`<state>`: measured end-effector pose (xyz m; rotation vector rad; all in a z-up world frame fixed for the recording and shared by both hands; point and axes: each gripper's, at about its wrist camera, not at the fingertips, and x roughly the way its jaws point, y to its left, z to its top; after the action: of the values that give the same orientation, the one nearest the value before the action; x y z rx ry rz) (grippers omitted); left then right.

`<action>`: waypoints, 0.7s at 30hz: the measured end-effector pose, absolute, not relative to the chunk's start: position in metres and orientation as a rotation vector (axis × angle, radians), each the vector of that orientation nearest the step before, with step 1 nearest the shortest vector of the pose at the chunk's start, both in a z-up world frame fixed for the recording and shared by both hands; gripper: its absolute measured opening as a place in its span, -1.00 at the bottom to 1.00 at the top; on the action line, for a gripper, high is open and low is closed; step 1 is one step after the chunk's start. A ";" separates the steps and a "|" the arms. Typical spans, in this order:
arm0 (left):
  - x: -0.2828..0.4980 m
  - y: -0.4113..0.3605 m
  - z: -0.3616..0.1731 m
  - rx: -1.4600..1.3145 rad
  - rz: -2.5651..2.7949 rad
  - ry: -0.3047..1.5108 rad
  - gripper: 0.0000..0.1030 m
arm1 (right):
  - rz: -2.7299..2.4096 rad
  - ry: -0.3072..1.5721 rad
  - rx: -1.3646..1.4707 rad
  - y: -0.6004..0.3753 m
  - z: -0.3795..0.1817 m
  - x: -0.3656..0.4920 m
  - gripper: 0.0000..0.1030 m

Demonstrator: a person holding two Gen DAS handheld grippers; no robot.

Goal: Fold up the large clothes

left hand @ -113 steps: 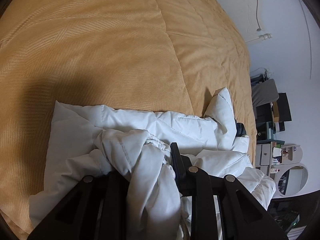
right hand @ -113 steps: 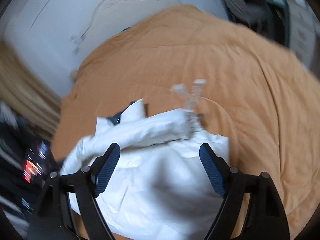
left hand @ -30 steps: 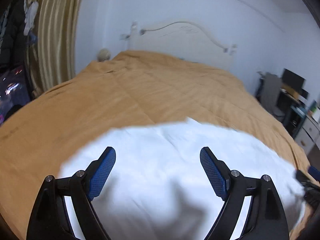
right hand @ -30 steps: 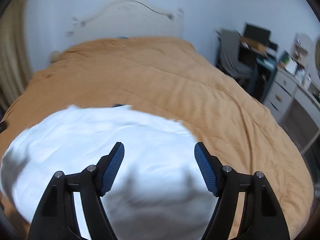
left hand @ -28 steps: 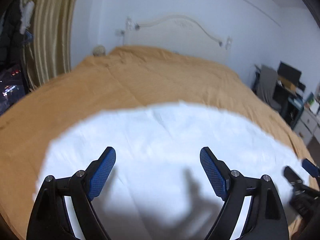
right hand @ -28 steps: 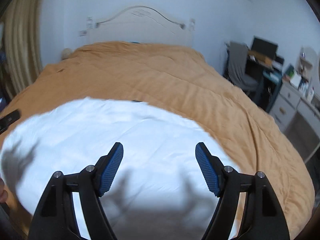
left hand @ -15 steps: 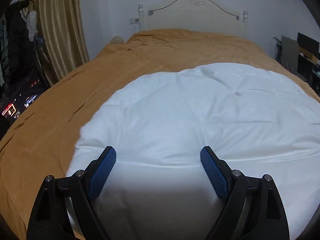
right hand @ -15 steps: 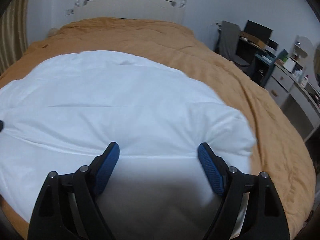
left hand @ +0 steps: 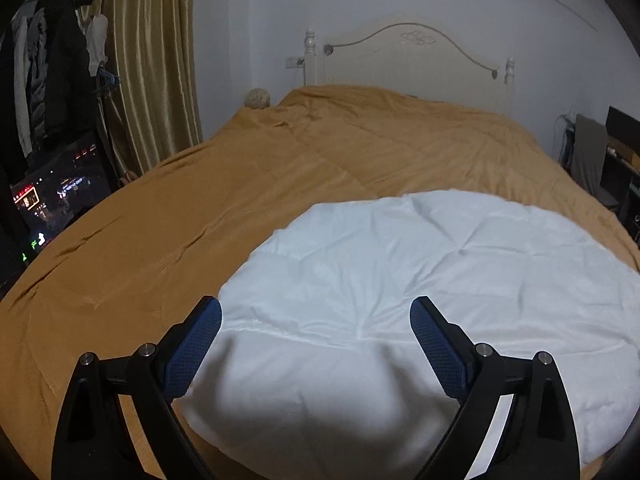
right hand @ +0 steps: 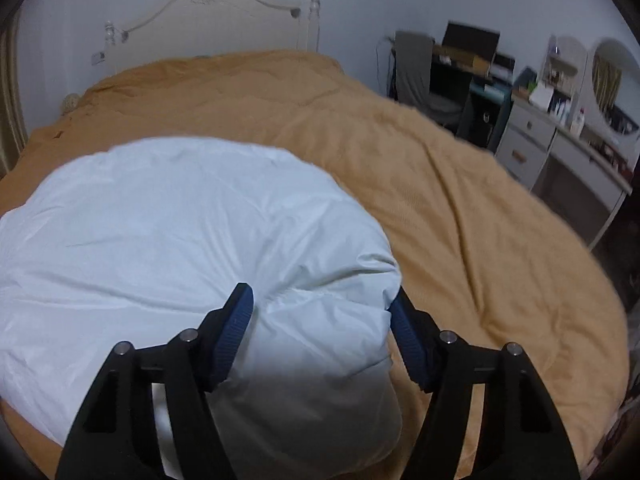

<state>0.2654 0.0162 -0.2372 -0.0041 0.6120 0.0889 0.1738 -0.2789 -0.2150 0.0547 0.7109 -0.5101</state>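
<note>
A: Left wrist view: the puffy white quilted garment [left hand: 420,280] lies flat on the mustard-orange bedspread [left hand: 200,216], ahead of and beneath the left gripper [left hand: 316,320], whose jaws are opening, touching nothing.

B: The right gripper [right hand: 320,308] is closing, the garment's bulging right edge between its blue pads [right hand: 236,320]. Bare bedspread lies beyond both outer fingers.

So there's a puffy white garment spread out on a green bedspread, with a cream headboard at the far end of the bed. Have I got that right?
Not quite: the bedspread is orange-tan, not green, as the left wrist view shows. The rest holds: the puffy white garment lies spread on it, and the cream headboard stands at the far end.
</note>
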 end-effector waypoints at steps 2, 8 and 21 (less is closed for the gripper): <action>0.261 -0.001 -0.230 -0.006 0.036 0.618 0.86 | -0.465 0.655 0.055 -0.259 -0.197 0.169 0.34; 0.255 -0.031 -0.258 0.045 -0.037 0.695 0.86 | -0.304 0.698 -0.015 -0.213 -0.212 0.184 0.34; 0.293 0.001 -0.266 -0.084 -0.016 0.782 0.87 | -0.259 0.842 0.093 -0.239 -0.216 0.224 0.30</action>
<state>0.2931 0.0006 -0.2655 -0.0838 0.7819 -0.0156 0.2240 -0.2393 -0.2157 0.0933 0.8421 -0.2593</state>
